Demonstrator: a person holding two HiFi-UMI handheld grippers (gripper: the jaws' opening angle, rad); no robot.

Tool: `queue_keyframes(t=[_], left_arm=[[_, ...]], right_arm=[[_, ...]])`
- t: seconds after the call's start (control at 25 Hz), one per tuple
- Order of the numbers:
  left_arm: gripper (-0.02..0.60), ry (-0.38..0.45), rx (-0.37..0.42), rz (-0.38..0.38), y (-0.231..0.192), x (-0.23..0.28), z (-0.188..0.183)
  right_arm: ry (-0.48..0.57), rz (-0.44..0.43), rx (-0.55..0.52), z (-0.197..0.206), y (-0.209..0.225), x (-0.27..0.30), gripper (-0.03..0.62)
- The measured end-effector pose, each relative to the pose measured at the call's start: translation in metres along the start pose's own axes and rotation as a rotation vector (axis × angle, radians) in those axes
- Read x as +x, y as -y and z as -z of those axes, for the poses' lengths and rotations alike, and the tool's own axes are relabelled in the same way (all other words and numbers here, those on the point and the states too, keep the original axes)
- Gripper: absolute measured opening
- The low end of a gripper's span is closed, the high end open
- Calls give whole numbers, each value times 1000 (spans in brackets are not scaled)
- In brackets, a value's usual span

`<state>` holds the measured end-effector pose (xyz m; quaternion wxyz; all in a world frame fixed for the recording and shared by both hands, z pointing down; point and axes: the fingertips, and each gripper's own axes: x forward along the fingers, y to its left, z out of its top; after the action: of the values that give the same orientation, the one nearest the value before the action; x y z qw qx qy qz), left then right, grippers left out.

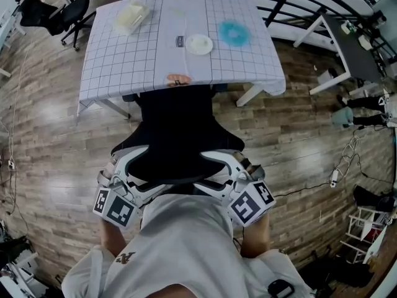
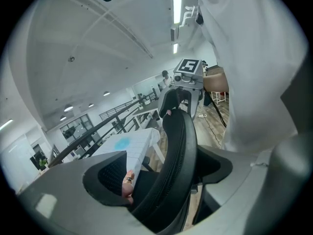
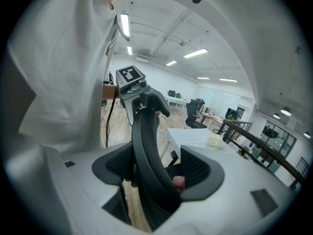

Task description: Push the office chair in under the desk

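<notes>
The left gripper (image 1: 129,179) and right gripper (image 1: 232,174) each have their jaws closed on the top rim of the office chair (image 1: 177,129) backrest, one at either end, just in front of the person's body; beyond them the chair's seat reaches under the near edge of the desk (image 1: 124,61); farther back on the desk's checked cloth sits a white plate (image 1: 199,44).

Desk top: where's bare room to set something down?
Free: near-left cloth between the pale box and the front edge; near-right corner below the blue pad. Crowded: centre, white plate beside the pad; office chair blocks the front middle.
</notes>
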<state>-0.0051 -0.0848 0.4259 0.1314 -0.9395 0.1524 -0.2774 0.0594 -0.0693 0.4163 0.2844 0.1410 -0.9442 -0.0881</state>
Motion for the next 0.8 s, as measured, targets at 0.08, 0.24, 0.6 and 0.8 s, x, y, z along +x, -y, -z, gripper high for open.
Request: queue_keyframes(t=[0.08, 0.24, 0.6, 0.8], left_arm=[[419, -6, 8, -6, -6, 3, 3], [419, -26, 17, -6, -15, 9, 4], [420, -14, -8, -14, -39, 19, 4], [423, -19, -30, -4, -46, 27, 2]], right_arm=[[-6, 3, 2, 2, 6, 3, 313], [-34, -4, 10, 6, 17, 6, 311], [-8, -18, -6, 6, 43, 10, 313], [0, -36, -15, 9, 54, 9, 311]])
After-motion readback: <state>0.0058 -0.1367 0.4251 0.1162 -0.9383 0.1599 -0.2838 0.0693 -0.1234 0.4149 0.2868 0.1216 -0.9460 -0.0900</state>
